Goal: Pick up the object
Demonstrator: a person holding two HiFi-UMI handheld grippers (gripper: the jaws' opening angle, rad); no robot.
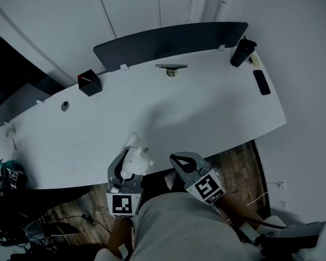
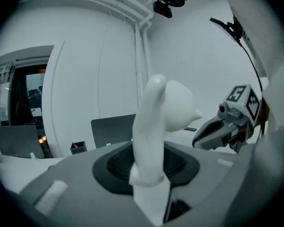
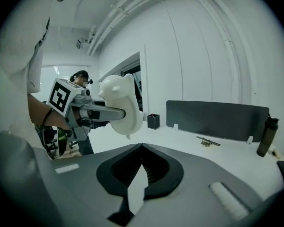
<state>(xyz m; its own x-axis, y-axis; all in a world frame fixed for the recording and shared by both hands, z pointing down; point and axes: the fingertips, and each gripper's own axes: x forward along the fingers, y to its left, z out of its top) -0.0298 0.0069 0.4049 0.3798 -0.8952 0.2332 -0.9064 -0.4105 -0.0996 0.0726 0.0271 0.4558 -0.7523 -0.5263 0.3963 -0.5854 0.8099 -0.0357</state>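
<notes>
A white moulded figurine [image 1: 136,160] with a rounded head and a small pointed tip is held in the air at the near edge of the white table [image 1: 168,113]. My left gripper [image 1: 128,167] is shut on its narrow lower part. In the left gripper view the figurine [image 2: 157,122] stands upright between the jaws. My right gripper [image 1: 175,158] is just to its right, shut and empty, its jaws meeting in the right gripper view [image 3: 141,148]. That view also shows the held figurine [image 3: 120,107] at its left.
At the back of the table stands a dark divider panel [image 1: 168,42], with a small metal piece [image 1: 171,68] in front of it. A black box [image 1: 89,82] sits at the back left. A black bottle [image 1: 242,52] and a phone [image 1: 261,82] are at the right end.
</notes>
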